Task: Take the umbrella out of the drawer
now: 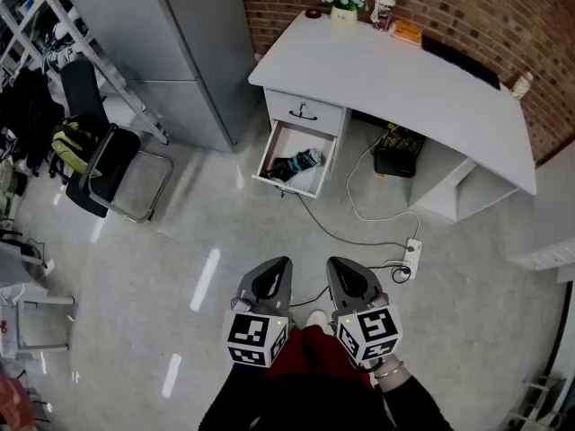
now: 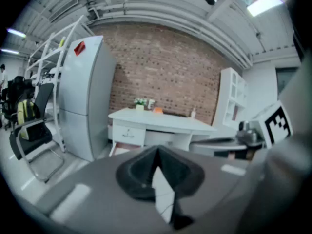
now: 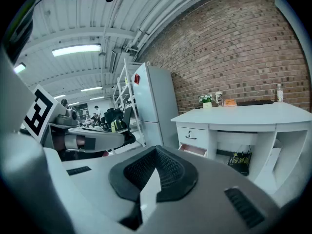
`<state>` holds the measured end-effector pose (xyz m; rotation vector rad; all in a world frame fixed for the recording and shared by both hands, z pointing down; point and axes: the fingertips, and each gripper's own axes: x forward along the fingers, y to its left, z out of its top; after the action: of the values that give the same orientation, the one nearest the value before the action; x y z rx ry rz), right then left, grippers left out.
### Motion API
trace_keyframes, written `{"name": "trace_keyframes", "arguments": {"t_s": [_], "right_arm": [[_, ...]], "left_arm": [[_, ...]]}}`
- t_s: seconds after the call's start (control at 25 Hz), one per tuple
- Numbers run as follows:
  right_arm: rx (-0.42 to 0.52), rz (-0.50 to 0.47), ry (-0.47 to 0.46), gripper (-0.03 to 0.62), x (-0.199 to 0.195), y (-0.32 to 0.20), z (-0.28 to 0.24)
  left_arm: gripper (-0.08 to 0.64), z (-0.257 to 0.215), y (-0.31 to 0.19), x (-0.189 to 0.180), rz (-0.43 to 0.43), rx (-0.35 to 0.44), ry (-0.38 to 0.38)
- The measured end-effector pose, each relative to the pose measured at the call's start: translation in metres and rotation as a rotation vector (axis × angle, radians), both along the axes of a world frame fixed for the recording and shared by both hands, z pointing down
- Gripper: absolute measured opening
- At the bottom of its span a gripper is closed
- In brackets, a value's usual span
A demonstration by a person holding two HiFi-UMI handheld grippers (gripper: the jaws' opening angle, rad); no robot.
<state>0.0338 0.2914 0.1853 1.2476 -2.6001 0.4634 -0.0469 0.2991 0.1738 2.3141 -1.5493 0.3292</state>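
A curved white desk [image 1: 404, 70] is set against a red brick wall [image 1: 485, 7], with its lower white drawer [image 1: 267, 155] pulled open. The grey left gripper [image 1: 274, 265] and grey right gripper [image 1: 345, 265] are held well apart from it, each with jaws closed together on nothing. A folded black-and-teal umbrella [image 1: 296, 164] is seen inside the drawer.

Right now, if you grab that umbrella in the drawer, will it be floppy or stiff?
Probably floppy outside: the umbrella looks folded, its dark-and-teal cloth bunched loosely in the drawer. Likely light, being small against the drawer. Gripped by cloth alone, it may sag.
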Motion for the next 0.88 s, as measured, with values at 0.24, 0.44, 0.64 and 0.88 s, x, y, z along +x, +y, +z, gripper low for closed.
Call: {"name": "trace_keyframes", "arguments": {"t_s": [0.24, 0.44, 0.64, 0.88], "right_arm": [[0.027, -0.012, -0.001, -0.002, 0.002, 0.003, -0.004], [0.049, 0.005, -0.029, -0.002, 0.010, 0.003, -0.017], [0.087, 0.015, -0.085, -0.002, 0.019, 0.001, -0.034], [0.075, 0.036, -0.083, -0.002, 0.027, -0.004, -0.032]], "left_arm": [[0.005, -0.004, 0.001, -0.003, -0.031, 0.022, 0.033], [0.005, -0.016, 0.005, -0.004, -0.032, 0.056, 0.032], [0.005, -0.034, 0.002, -0.013, -0.051, 0.116, 0.019], [0.005, -0.035, -0.005, -0.024, -0.044, 0.124, 0.011]]}}
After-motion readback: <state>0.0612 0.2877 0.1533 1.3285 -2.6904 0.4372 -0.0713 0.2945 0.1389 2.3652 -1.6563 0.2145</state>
